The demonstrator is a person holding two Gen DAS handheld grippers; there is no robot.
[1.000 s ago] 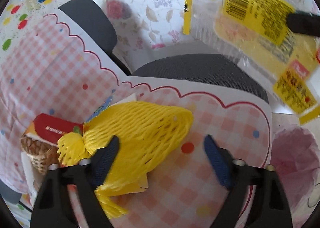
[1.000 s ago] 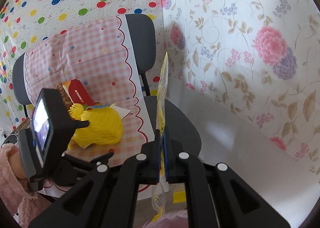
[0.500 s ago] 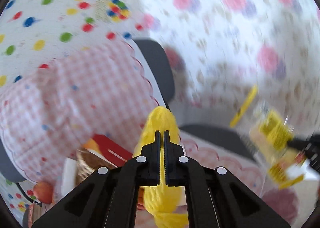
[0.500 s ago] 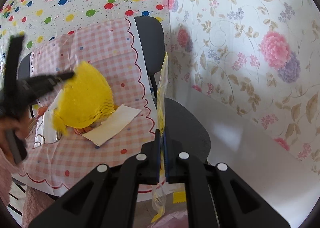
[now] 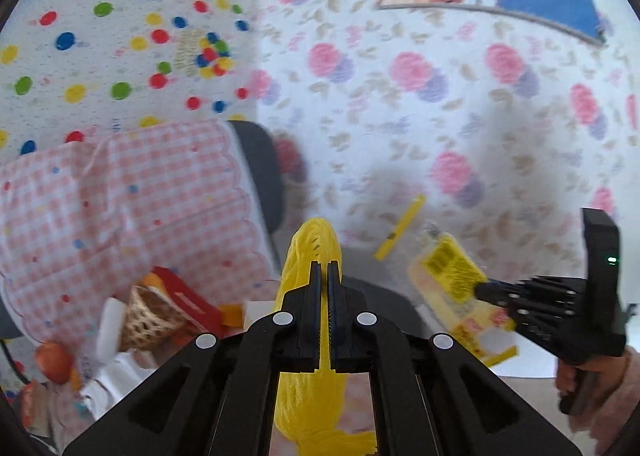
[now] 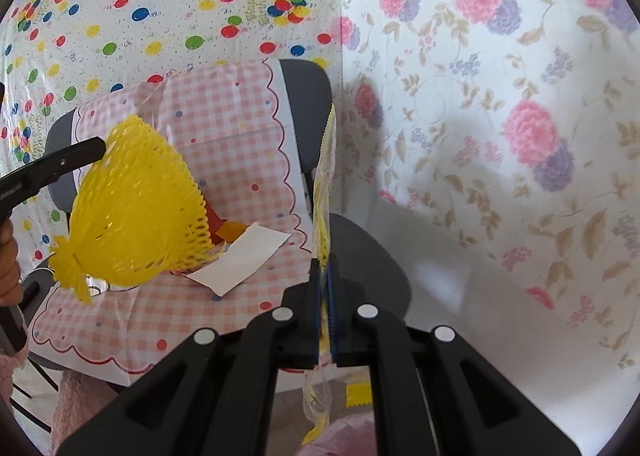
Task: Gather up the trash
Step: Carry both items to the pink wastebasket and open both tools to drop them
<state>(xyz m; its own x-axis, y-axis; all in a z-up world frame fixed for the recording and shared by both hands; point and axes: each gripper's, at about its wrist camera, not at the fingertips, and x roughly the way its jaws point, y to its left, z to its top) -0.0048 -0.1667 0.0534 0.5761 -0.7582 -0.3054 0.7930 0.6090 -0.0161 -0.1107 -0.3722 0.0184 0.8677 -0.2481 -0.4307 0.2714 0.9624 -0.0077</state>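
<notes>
My left gripper (image 5: 324, 268) is shut on a yellow foam fruit net (image 5: 310, 340), which hangs edge-on between the jaws; from the right wrist view the net (image 6: 136, 211) is lifted above the chair seat, pinched at its top by the left gripper (image 6: 98, 143). My right gripper (image 6: 324, 276) is shut on a clear and yellow plastic wrapper (image 6: 322, 183) seen edge-on. In the left wrist view that wrapper (image 5: 452, 272) hangs from the right gripper (image 5: 482, 290) at the right, held by a hand in a pink sleeve.
A grey chair (image 6: 308, 95) is draped with a pink checked cloth (image 6: 224, 127). On it lie a white paper slip (image 6: 240, 258), a red packet (image 5: 188, 296), a wicker basket (image 5: 148, 316) and an apple (image 5: 52, 362). A pink bag (image 6: 344, 436) sits below the right gripper.
The left gripper closed on the yellow net and lifted it up off the chair seat. The right gripper rose slightly, still holding the wrapper.
</notes>
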